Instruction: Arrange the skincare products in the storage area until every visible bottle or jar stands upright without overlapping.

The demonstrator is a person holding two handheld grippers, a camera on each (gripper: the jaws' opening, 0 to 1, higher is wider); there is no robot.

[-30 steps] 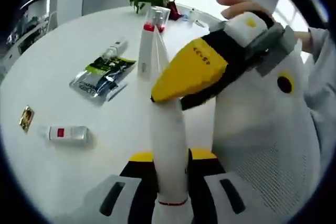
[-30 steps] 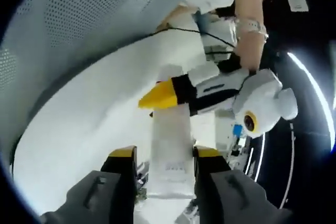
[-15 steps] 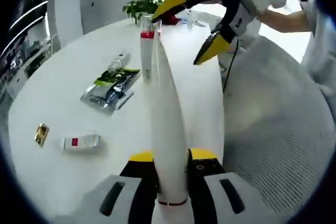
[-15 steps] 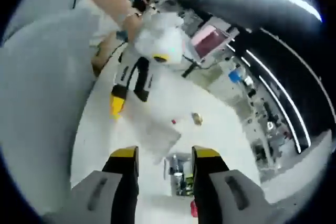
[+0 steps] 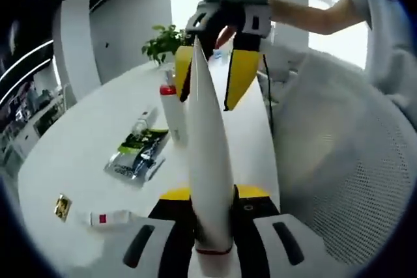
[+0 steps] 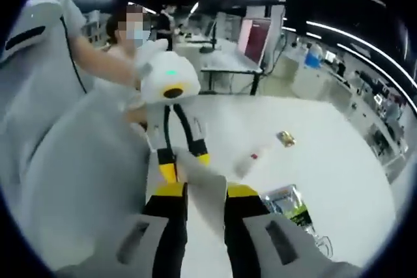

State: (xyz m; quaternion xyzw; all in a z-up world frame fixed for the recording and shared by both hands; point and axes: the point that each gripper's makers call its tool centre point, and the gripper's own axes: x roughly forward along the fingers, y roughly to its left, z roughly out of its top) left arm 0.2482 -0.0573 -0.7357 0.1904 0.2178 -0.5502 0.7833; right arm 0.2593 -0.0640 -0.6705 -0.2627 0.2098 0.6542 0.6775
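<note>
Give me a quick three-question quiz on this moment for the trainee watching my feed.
1. True or false: the left gripper has its jaws shut on the long white tube.
2. The red-capped bottle on the table is: A) standing upright; B) lying on its side; C) held in jaws.
3. Fill in: the small tube near the gold packet is ____ on the table, not standing.

Key: 1 true; 2 A; 3 lying.
</note>
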